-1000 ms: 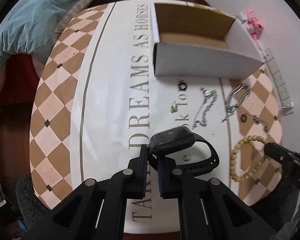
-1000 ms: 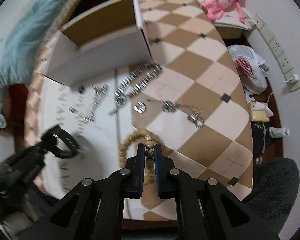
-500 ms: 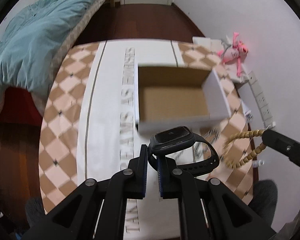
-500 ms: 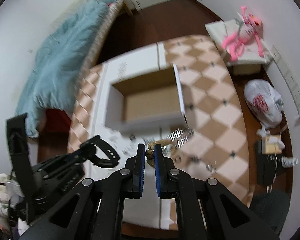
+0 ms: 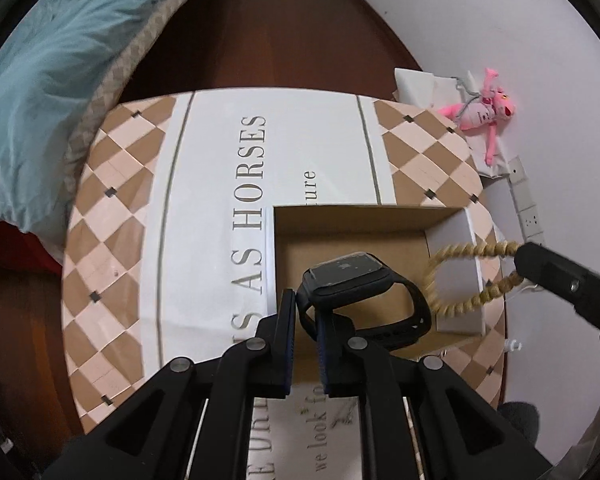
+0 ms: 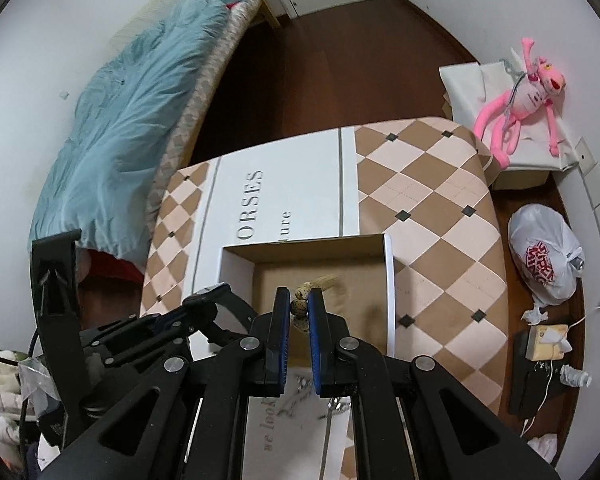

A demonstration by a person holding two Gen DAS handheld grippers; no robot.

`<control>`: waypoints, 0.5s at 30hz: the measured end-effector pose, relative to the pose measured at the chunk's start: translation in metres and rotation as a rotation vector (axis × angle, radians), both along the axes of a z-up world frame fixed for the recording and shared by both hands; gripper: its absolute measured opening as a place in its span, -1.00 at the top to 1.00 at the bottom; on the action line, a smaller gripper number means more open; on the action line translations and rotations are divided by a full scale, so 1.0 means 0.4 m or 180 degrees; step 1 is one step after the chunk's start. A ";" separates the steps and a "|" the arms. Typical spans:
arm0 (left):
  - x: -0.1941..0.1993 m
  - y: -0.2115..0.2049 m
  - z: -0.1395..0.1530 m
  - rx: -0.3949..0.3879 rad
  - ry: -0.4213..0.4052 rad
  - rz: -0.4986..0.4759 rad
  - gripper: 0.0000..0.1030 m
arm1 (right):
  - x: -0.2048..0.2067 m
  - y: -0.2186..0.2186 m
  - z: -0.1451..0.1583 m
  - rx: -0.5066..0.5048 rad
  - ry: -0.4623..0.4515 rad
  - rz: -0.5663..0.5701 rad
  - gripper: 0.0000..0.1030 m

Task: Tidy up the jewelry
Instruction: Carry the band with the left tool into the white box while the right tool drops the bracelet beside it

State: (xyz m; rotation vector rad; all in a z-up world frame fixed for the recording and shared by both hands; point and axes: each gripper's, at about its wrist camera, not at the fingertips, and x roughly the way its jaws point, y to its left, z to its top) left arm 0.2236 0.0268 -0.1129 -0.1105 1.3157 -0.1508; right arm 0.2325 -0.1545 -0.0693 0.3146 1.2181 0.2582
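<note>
White walls point(image 6: 480, 8), dark wood floor point(image 5: 280, 40)

Tools: two, my left tool point(image 5: 303, 300) and my right tool point(image 6: 299, 307), each clamped on one piece.
Watches: one black watch point(image 5: 350, 276), held in my left tool over the box.
Bead bracelets: one tan beaded bracelet point(image 5: 456, 280), pinched in my right tool at the right side of the box.
Boxes: one open cardboard box point(image 6: 388, 280) on the surface point(image 5: 216, 200).
Chains: a few silvery pieces, blurred, near my tools; I cannot count them.
Pink plush toys: one pink plush toy point(image 6: 516, 100), far right.
White plastic bags: one white plastic bag point(image 6: 544, 260), on the floor at right.
</note>
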 end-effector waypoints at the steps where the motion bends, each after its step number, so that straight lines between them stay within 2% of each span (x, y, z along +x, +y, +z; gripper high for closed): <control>1: 0.012 0.003 -0.010 -0.0041 0.0059 0.0031 0.82 | 0.010 -0.002 -0.013 0.0038 0.0042 0.0011 0.82; 5: 0.038 0.001 -0.037 -0.0021 0.0204 0.0083 0.78 | 0.053 0.002 -0.076 0.0171 0.0341 0.0117 0.81; 8: 0.038 0.001 -0.038 0.0004 0.0188 0.0087 0.64 | 0.058 -0.013 -0.113 0.0217 0.0497 0.0121 0.79; 9: 0.036 0.003 -0.035 -0.0027 0.0176 0.0097 0.39 | 0.056 -0.021 -0.118 0.0201 0.0504 0.0082 0.66; 10: 0.032 0.003 -0.030 -0.0068 0.0166 0.0105 0.01 | 0.051 -0.029 -0.118 0.0193 0.0493 0.0058 0.33; 11: 0.032 0.004 -0.026 -0.0085 0.0156 0.0112 -0.24 | 0.046 -0.037 -0.117 0.0182 0.0470 0.0033 0.12; 12: 0.028 0.002 -0.018 -0.0052 0.0121 0.0121 -0.75 | 0.041 -0.043 -0.115 0.0148 0.0449 0.0020 -0.10; 13: 0.027 0.000 -0.010 -0.0019 0.0069 0.0127 -0.87 | 0.037 -0.048 -0.111 0.0122 0.0429 0.0003 -0.13; 15: 0.024 0.001 0.000 -0.0046 0.0032 0.0134 -0.87 | 0.024 -0.057 -0.104 -0.0006 0.0381 -0.0039 -0.13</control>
